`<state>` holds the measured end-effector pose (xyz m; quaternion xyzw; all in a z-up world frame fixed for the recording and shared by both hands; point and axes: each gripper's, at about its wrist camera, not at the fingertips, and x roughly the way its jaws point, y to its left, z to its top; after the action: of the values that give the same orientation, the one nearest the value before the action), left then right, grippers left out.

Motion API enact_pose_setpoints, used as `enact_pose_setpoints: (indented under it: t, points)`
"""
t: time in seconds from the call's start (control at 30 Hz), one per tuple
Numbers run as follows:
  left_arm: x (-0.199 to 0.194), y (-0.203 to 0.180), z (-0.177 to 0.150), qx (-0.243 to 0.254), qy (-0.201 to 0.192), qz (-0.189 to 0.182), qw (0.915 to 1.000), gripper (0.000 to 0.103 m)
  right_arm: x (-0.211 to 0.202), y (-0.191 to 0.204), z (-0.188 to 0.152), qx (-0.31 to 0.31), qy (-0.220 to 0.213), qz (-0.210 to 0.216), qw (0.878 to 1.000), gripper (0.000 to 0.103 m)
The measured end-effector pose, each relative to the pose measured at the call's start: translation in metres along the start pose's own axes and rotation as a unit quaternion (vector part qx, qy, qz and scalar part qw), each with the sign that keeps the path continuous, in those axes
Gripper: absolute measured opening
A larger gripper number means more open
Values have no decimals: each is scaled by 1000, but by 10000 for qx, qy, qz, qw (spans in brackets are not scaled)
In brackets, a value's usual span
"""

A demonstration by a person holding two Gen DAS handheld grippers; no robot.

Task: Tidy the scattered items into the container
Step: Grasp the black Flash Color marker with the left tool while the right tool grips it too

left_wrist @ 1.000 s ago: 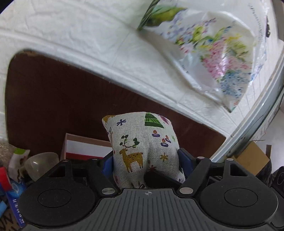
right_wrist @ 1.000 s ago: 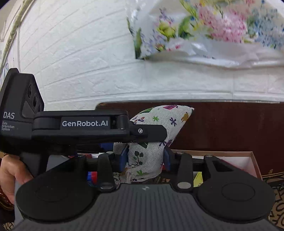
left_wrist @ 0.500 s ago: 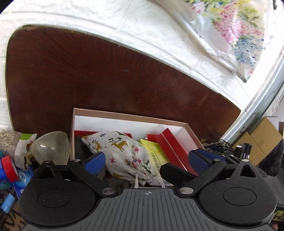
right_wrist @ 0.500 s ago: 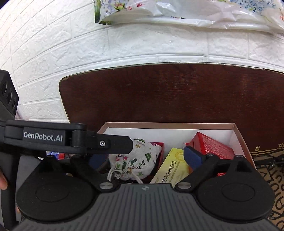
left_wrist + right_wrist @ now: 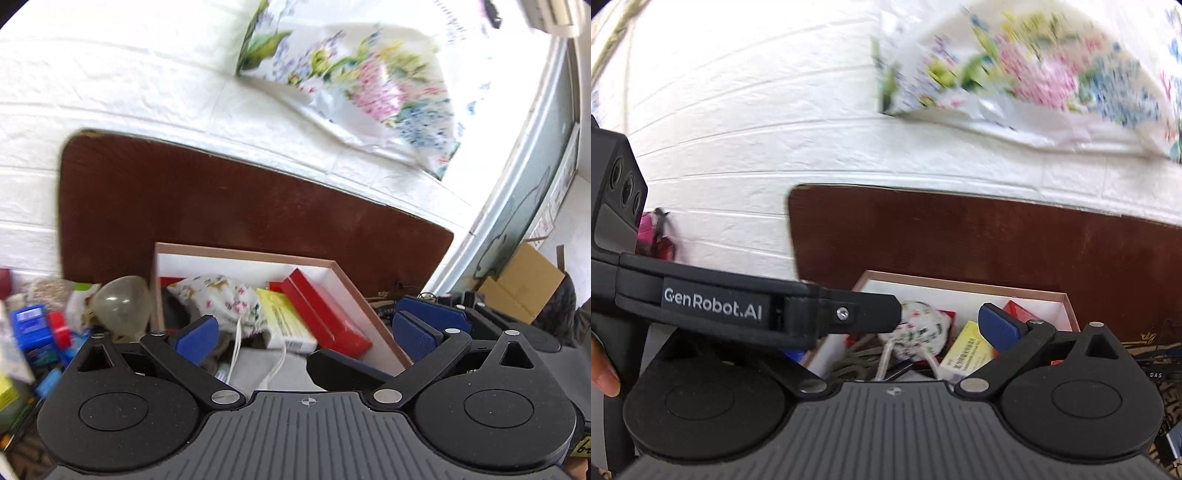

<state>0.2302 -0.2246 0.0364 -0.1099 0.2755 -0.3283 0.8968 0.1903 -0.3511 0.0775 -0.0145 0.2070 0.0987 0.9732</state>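
Lying inside the shallow white cardboard box with the pinkish-brown rim point(image 5: 334, 263), the printed cloth drawstring pouch point(image 5: 218, 295) rests among things already stowed: a yellow packet point(image 5: 284, 319) just beside it and a long red carton point(image 5: 325, 314) further right. Its white cords trail out toward the camera. From the right wrist view the same pouch point(image 5: 923, 325) sits just beyond the dark arm of the other tool.

Both tools hover above the box holding nothing. The left gripper point(image 5: 306, 330) has its blue pads spread wide, one on each side of the box contents. The right gripper point(image 5: 897, 332) also looks spread, though only its right blue pad is plainly visible; the left one is mostly hidden behind the other tool.

This step, placing the pouch, appears finished, and the moment reads as the gap between one item and the next. Loose clutter waits left of the box: a cloudy clear plastic dome point(image 5: 122, 306) touching its wall and small blue and red objects point(image 5: 40, 328) beyond. The next move likely calls for swinging the left gripper that way and picking one item clear of its neighbours.
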Motion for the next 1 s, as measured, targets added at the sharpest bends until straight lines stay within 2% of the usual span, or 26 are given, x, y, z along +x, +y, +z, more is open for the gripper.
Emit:
enact_pose_setpoints:
  t: [0.17,0.3,0.43,0.6,0.73,0.83,0.9,1.0]
  points:
    - [-49,3,-43,-19,41,265,9996,103,-32,35,-30,-166,-159,296,9993,101]
    - [-73,19,-91,-460,133,406,9980,103,-46,63,-67,-148,-121,499,9986,101]
    - [-80,41,-139,-875,332,638,9936,103,-48,87,-108,-91,97,646,9978,101]
    - [-73,70,-184,-1351,903,873,9828,103,-34,107,-160,-5,469,520,9975,100]
    - [-67,89,-197,-1670,975,1096,9750,103,-25,116,-190,-36,706,293,9971,97]
    - [-58,98,-198,-1791,1022,1192,9712,101,-17,123,-204,-152,924,245,9953,90]
    - [-51,102,-198,-1814,1031,1225,9703,99,-13,127,-208,-242,1039,254,9940,79]
    - [-44,101,-195,-1668,974,1300,9725,93,-7,130,-210,-330,1137,264,9926,70]
